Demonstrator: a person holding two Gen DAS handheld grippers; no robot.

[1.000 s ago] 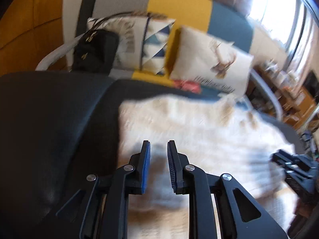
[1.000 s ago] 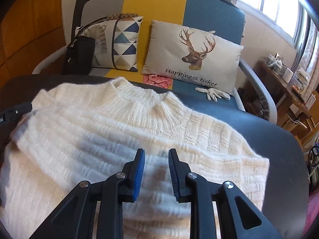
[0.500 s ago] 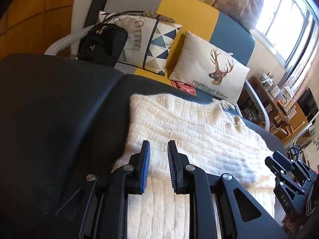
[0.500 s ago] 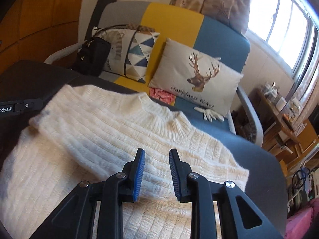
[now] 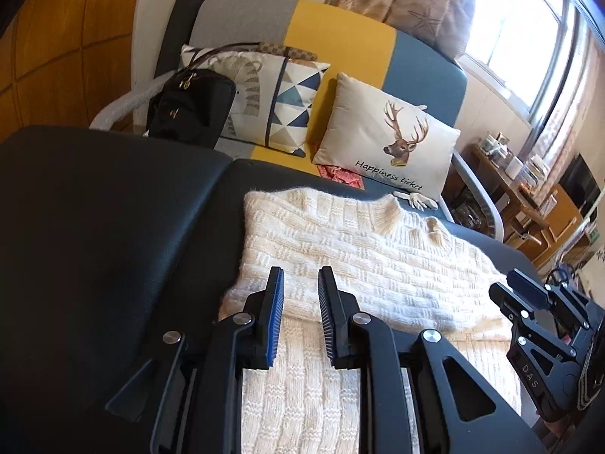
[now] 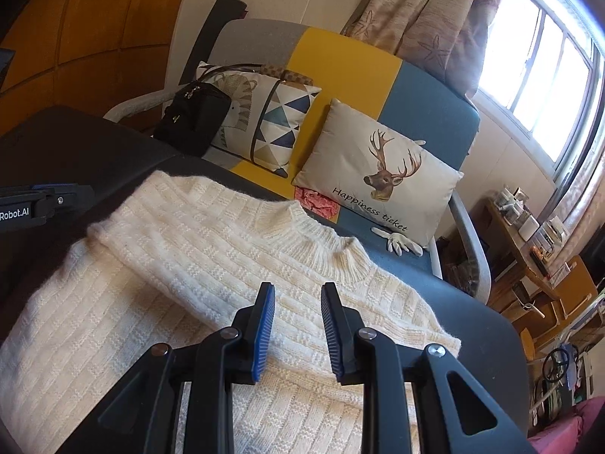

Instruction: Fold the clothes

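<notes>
From the left wrist, the left gripper hangs over the cream sweater on the black desk, jaws slightly apart, empty.

From the right wrist, the right gripper hovers likewise, empty, probably lining up the next fold.

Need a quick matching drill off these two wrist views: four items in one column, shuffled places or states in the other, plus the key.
Things:
1. cream sweater
2. black handbag
3. deer cushion
4. white glove

Places or states:
A. lies on the sofa's blue seat, just in front of the deer cushion
B. spread on the black table, one sleeve folded across its front
C. leans against the sofa's blue backrest
D. stands at the sofa's grey end, before the triangle-pattern cushion

Pairs: 1-B, 2-D, 3-C, 4-A
</notes>
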